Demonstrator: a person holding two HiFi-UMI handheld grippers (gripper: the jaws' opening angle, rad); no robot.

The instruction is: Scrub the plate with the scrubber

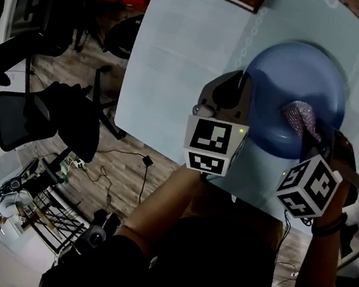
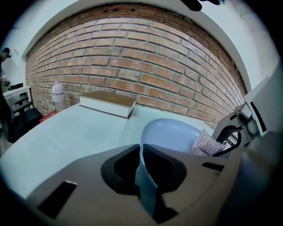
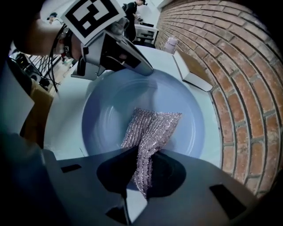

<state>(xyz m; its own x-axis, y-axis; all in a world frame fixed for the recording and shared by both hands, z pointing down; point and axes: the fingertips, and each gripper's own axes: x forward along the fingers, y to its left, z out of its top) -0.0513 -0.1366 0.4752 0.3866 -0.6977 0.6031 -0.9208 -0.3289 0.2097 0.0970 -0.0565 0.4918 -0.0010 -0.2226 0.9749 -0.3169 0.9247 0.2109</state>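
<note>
head view: a round blue plate [image 1: 289, 82] sits on a pale table [image 1: 179, 52]. the left gripper [image 1: 242, 89] reaches the plate's left rim. the right gripper [image 1: 319, 141] comes in from the lower right, with a silvery mesh scrubber [image 1: 300, 117] lying inside the plate at its tip.

left gripper view: the jaws are pressed together on the plate's thin rim, which stands upright between them. the scrubber shows at the far right inside the plate. beyond, a tan flat book [image 2: 108, 102] lies on the table before a red brick wall [image 2: 132, 66], and a clear bottle [image 2: 58, 95] stands to the left.

right gripper view: the jaws pinch the near end of the scrubber, whose free end fans out onto the plate's floor. the left gripper holds the far rim.
</note>
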